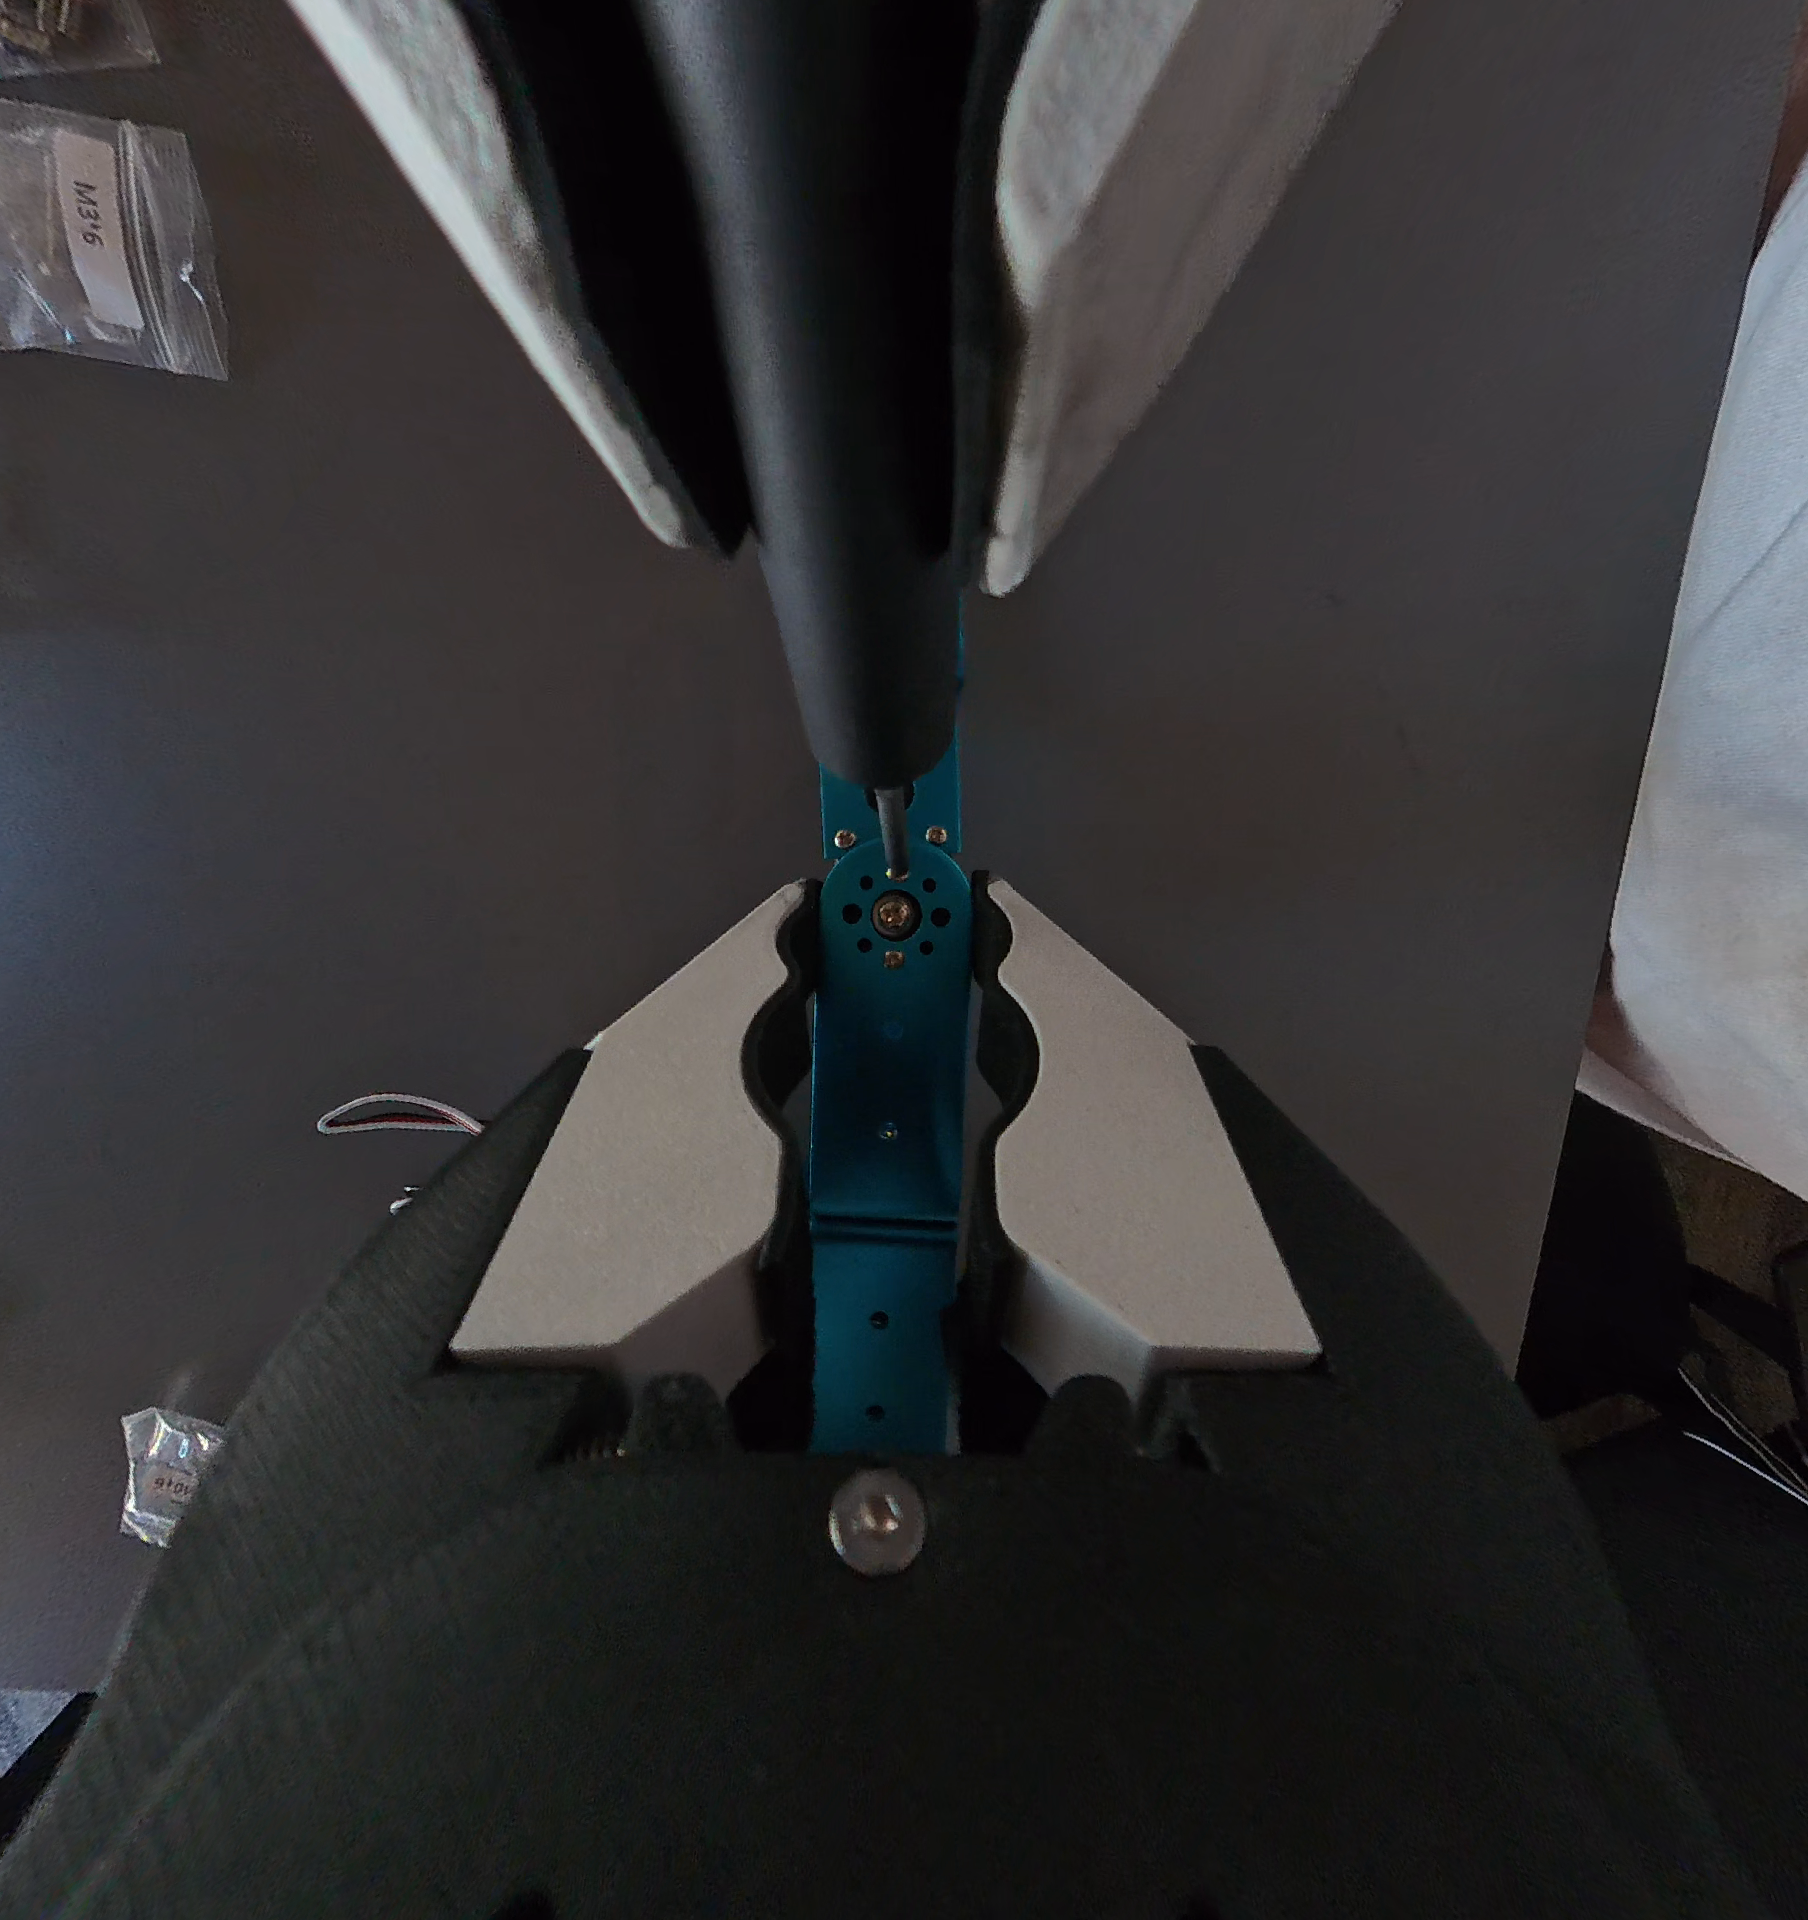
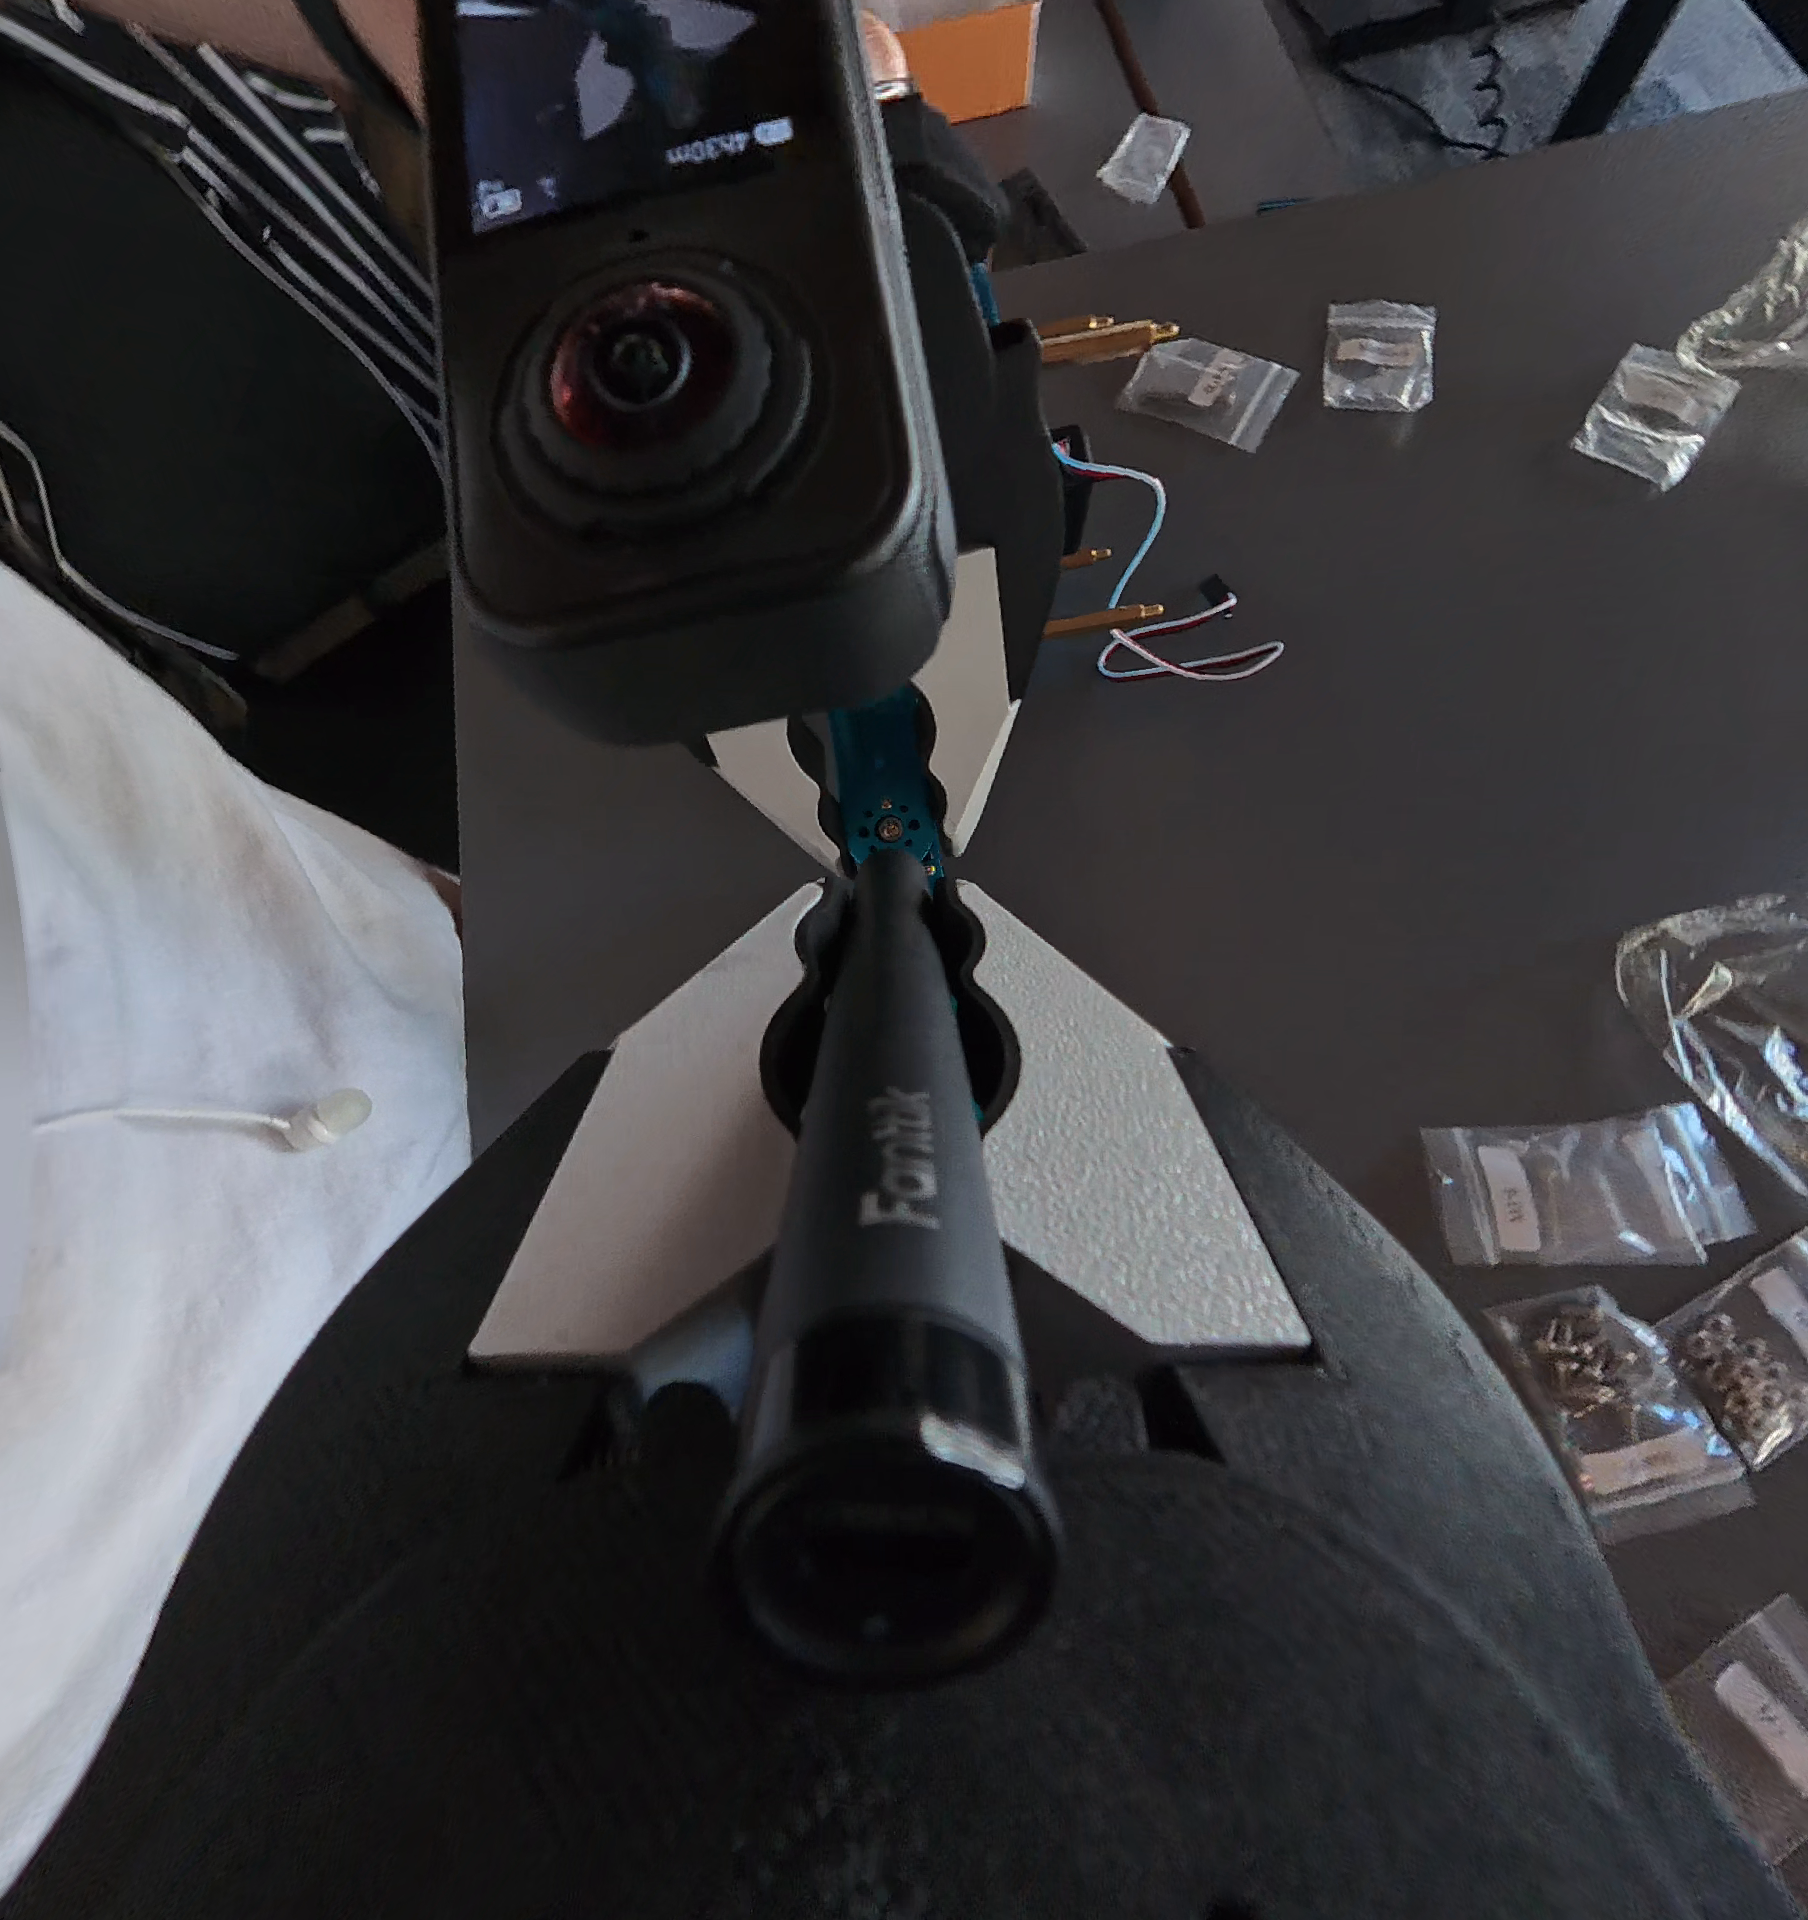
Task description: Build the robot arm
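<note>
My left gripper (image 1: 892,894) is shut on a blue metal bracket (image 1: 884,1081) with a round holed end and small brass screws. My right gripper (image 2: 884,899) is shut on a dark grey electric screwdriver (image 2: 889,1195). In the left wrist view the screwdriver (image 1: 838,468) comes down from the top between the right gripper's white fingers (image 1: 1097,312), and its thin bit (image 1: 892,836) touches the bracket's round end at a small screw. In the right wrist view the bracket (image 2: 884,821) shows just past the screwdriver tip, held by the left gripper (image 2: 884,847), under that gripper's camera (image 2: 671,364).
The dark grey table (image 2: 1399,779) holds several small clear bags of screws (image 2: 1596,1382), more bags (image 1: 79,229) at the far left, a crumpled plastic bag (image 2: 1752,1049), brass standoffs (image 2: 1108,338) and a thin white-red-blue wire (image 2: 1180,655). A person in white clothing (image 2: 173,1091) is at the table's edge. The left gripper's tips are roughly 9 cm from the right gripper's.
</note>
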`<action>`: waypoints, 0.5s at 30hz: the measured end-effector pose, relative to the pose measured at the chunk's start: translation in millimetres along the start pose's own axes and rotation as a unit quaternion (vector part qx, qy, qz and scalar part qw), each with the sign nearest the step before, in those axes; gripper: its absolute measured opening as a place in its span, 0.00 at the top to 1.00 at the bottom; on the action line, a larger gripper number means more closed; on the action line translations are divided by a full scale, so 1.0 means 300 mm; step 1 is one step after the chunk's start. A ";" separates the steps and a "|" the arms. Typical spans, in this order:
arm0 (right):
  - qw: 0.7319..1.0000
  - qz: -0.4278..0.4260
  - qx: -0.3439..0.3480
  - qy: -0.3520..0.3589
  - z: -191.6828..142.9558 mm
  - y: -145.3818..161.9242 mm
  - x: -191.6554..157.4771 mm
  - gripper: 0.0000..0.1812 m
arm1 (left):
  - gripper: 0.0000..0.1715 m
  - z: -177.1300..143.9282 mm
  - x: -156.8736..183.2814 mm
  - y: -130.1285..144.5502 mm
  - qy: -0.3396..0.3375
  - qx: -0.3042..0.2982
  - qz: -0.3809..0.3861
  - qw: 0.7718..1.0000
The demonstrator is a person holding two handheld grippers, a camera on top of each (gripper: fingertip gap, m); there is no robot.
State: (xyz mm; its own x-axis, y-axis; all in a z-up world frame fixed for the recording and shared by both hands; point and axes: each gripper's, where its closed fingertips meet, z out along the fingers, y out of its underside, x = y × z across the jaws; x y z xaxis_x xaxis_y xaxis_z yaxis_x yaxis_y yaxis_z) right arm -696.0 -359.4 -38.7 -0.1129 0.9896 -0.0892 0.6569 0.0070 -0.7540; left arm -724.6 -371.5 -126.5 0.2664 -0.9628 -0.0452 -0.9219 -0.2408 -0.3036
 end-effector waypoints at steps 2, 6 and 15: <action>1.000 0.021 0.008 0.016 -0.002 0.004 -0.001 0.90 | 0.84 -0.001 -0.001 0.000 -0.001 0.001 -0.002 1.000; 0.996 0.079 0.018 0.044 -0.004 0.008 -0.001 0.90 | 0.84 -0.001 -0.002 -0.001 -0.003 0.001 -0.004 1.000; 0.982 0.153 0.034 0.102 -0.008 0.018 -0.012 0.90 | 0.84 0.001 -0.004 -0.002 -0.005 0.001 -0.006 1.000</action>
State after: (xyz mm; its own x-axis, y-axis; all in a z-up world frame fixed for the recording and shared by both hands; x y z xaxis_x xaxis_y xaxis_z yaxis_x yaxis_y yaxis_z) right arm -690.4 -362.6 -41.0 0.2384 0.9524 -0.1901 0.5853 -0.2972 -0.7544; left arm -724.3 -370.1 -126.5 0.2794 -0.9588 -0.0505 -0.9184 -0.2516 -0.3054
